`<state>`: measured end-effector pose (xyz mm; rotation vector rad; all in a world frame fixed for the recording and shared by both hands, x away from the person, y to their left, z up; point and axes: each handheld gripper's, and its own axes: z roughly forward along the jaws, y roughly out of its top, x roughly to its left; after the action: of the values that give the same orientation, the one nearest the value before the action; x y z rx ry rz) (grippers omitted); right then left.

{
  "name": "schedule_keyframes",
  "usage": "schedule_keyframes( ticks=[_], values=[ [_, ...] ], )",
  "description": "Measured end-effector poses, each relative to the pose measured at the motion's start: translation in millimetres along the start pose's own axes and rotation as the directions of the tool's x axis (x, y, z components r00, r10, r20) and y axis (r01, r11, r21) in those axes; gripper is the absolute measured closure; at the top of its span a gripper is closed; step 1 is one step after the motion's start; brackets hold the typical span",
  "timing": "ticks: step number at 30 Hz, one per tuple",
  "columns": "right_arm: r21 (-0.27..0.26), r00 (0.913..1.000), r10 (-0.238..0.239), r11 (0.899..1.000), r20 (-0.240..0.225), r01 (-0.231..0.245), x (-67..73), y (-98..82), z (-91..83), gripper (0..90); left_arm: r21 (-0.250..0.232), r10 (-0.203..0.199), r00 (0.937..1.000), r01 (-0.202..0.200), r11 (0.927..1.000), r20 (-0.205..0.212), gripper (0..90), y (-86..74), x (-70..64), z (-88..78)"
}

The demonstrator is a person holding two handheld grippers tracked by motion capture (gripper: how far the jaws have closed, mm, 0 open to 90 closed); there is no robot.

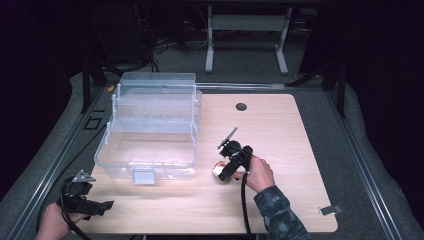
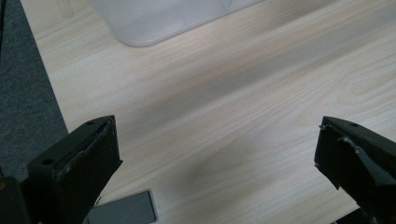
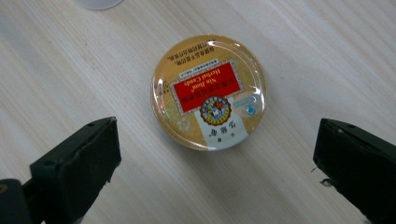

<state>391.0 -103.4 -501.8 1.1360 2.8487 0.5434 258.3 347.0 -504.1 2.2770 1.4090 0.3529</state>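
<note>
Two wide-open, empty tools, right tool [image 3: 215,154] above a candy tin [image 3: 208,92] on pale wooden table [image 1: 280,135], dark room.

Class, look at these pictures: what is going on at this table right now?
A person works at a wooden table with a gripper in each hand. The right gripper hangs over a round candy tin with a gold and red label, jaws open on either side and not touching it. The tin lies flat beside a clear plastic tiered box. The left gripper is open over bare wood near the table's front left corner.
</note>
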Motion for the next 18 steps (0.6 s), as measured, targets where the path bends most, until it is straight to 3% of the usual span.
schedule_keyframes(
  ticks=[1, 3, 7, 18],
  values=[
    [0.000, 1.0000, 0.000, 1.000, 0.000, 0.000, 0.0, 0.0, 0.0, 0.0, 0.000, 0.000, 1.0000, 0.000, 1.0000, 0.000, 0.0, 0.0, 0.0, 0.0],
    [0.038, 0.9982, -0.010, 0.999, 0.060, 0.007, 2.7, 4.7, 2.9, 0.0, 0.000, -0.003, 1.0000, 0.003, 1.0000, 0.002, 0.0, -0.6, 0.6, 0.0],
    [0.042, 0.9990, -0.013, 0.999, 0.042, 0.011, 4.1, 11.9, 12.5, 0.5, -0.002, -0.005, 1.0000, 0.005, 1.0000, 0.003, 0.0, -1.0, 0.5, 0.3],
    [0.087, 0.9974, -0.043, 0.995, 0.058, 0.038, 8.6, 22.4, 32.0, 9.1, 0.000, -0.005, 1.0000, 0.005, 1.0000, 0.000, 0.0, -0.7, 1.9, -1.5]
  ],
)
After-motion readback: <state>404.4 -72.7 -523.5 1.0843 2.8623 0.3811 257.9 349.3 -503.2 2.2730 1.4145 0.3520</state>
